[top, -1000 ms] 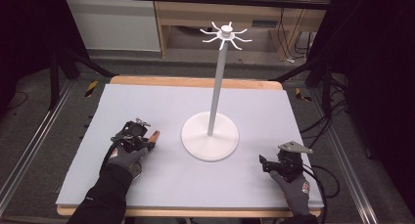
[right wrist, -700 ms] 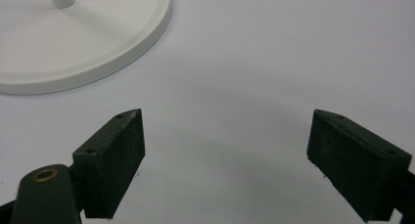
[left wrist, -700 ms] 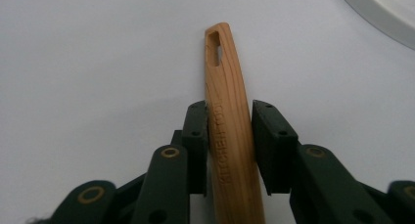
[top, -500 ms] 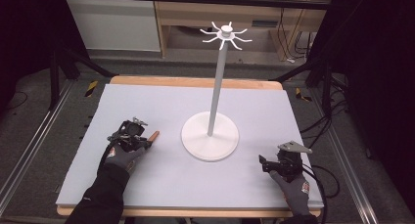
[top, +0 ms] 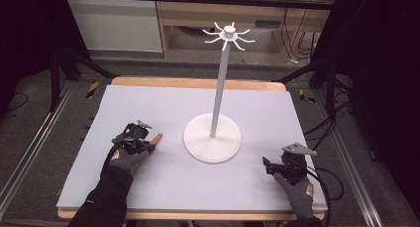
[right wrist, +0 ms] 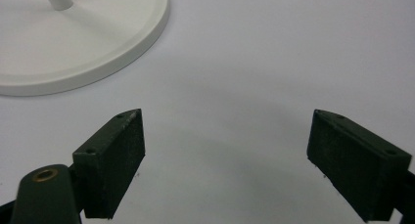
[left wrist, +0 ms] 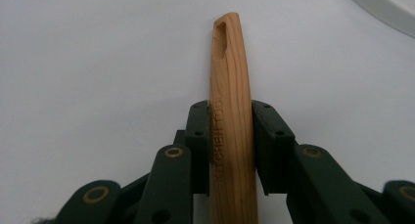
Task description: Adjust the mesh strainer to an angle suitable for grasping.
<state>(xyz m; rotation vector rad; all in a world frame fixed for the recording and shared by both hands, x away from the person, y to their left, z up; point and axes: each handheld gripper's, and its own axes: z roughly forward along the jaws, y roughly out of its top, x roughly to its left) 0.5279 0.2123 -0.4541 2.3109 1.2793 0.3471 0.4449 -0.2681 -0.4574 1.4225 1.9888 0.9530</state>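
Left gripper point(left wrist: 230, 136) clamps a slotted pale wooden utensil handle point(left wrist: 229, 111) low over the lilac mat point(top: 163, 108), right gripper point(right wrist: 225, 155) gaping idle; likely lift stage, next hooking the slot onto the white pronged stand point(top: 213, 138).

Wooden handle point(left wrist: 230, 116): pale, smooth, visible grain, lettering stamped along side, slot near tip. Left gripper point(left wrist: 229, 145) jaws: matt black plastic, brass-coloured pivot pins. Right gripper point(right wrist: 225, 160) pads: matt black, slightly grainy. Stand point(top: 214, 138): smooth white, satin sheen on base. Table point(top: 148, 103): matt pale grey top, wood edge. Gloves point(top: 124, 157): grey knit cloth.
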